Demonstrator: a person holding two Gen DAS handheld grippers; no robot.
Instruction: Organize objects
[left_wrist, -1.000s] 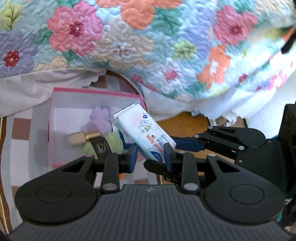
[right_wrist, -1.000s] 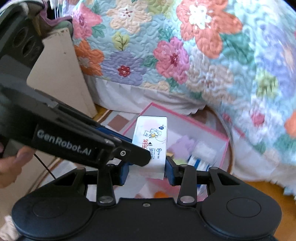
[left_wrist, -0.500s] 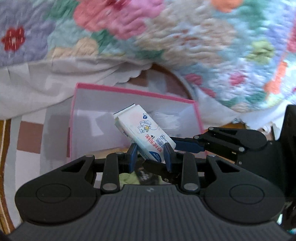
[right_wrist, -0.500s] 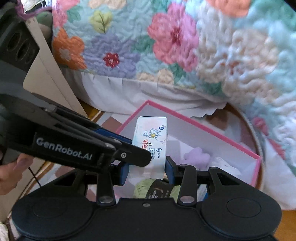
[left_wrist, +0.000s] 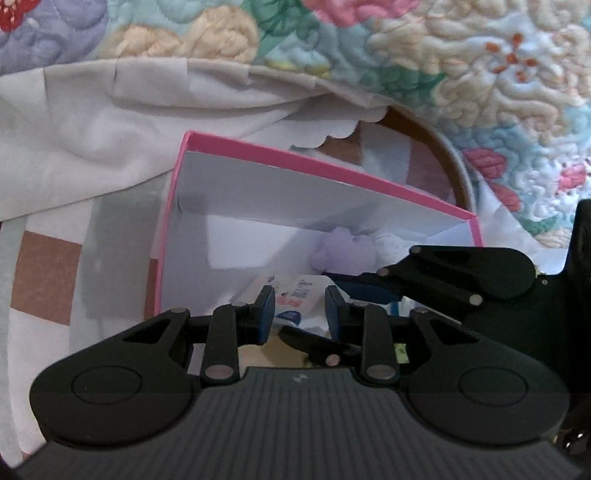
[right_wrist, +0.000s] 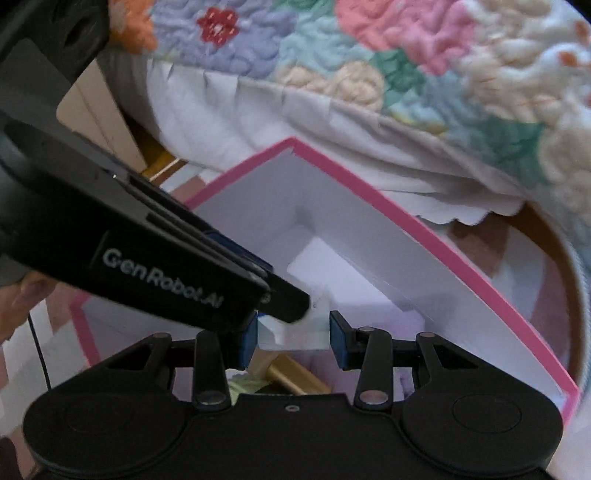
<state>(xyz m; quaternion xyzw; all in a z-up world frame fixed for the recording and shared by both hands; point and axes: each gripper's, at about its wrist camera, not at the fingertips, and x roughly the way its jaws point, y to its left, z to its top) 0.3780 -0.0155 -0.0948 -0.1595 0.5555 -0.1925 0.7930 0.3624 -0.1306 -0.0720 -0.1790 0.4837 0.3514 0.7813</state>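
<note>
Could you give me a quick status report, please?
Left gripper closing, right gripper shut, both on tissue pack. Pack inside pink box. Nothing blocking.

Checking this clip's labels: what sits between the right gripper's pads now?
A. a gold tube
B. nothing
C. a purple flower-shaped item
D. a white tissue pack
D: in the right wrist view the right gripper has its pads against both sides of the white tissue pack, above the pink-rimmed box.

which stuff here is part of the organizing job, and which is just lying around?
Job:
- tissue pack, gripped by the right gripper and the left gripper, whose jaws are closing on it
- pink box
- purple fuzzy thing and gold tube, already in the box

Lying about:
- floral quilt
- white sheet
- checked cloth under the box
</note>
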